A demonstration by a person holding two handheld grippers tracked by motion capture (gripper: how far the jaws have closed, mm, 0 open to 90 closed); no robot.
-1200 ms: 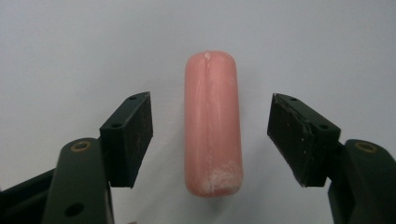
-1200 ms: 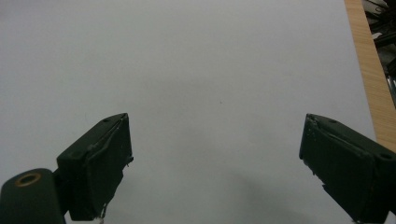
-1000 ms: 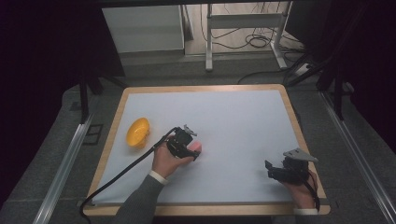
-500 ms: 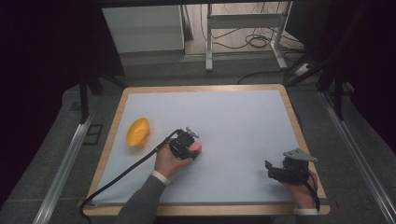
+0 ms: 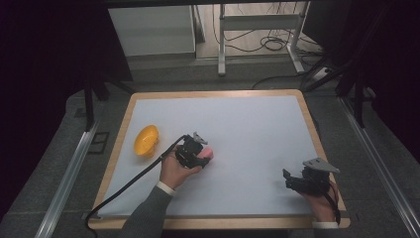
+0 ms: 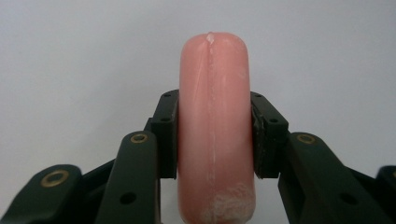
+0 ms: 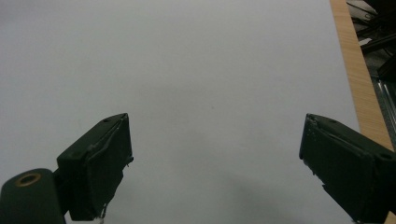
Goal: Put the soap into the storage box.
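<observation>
A pink sausage (image 6: 215, 126) stands lengthwise between the jaws of my left gripper (image 6: 215, 135), which is shut on it. In the high view the same gripper (image 5: 200, 157) sits left of the table's middle, with the pink sausage (image 5: 207, 153) poking out toward the right. An orange bowl (image 5: 146, 140) lies on its side to the left of that hand. My right gripper (image 5: 288, 179) rests near the front right corner, pointing left. Its jaws stand wide apart with nothing between them (image 7: 215, 158).
The table has a white top (image 5: 247, 129) with a wooden rim (image 5: 218, 93). A black cable (image 5: 129, 183) trails from the left gripper to the front left edge. Metal frames and floor cables lie beyond the far edge.
The left hand has shifted slightly with the sausage held. The right gripper has not moved.
</observation>
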